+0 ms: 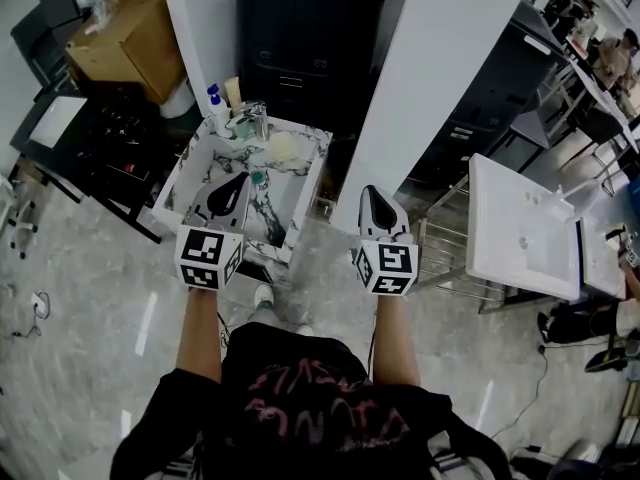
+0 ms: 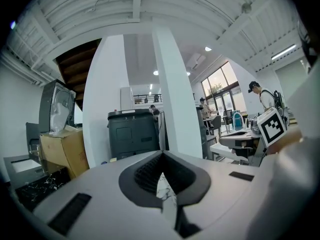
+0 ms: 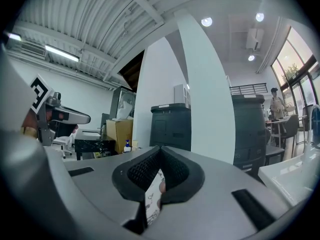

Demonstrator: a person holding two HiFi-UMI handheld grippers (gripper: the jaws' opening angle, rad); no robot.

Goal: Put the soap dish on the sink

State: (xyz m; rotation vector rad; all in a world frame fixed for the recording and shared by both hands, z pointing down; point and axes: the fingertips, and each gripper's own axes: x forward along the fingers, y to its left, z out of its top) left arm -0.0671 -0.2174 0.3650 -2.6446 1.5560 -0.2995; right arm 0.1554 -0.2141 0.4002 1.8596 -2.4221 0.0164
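Observation:
The marble-patterned sink stands straight ahead of me, with a chrome faucet at its back. A pale yellow thing, perhaps the soap dish, lies at the sink's back right. A small teal thing sits in the basin. My left gripper hangs over the sink's front part, jaws shut and empty. My right gripper is level just right of the sink beside the white pillar, and its jaws look shut with nothing in them. Marble shows below both jaws.
A blue-capped bottle stands at the sink's back left. Behind it are a dark cabinet and a cardboard box. A black table is at the left, a white basin unit on a metal frame at the right.

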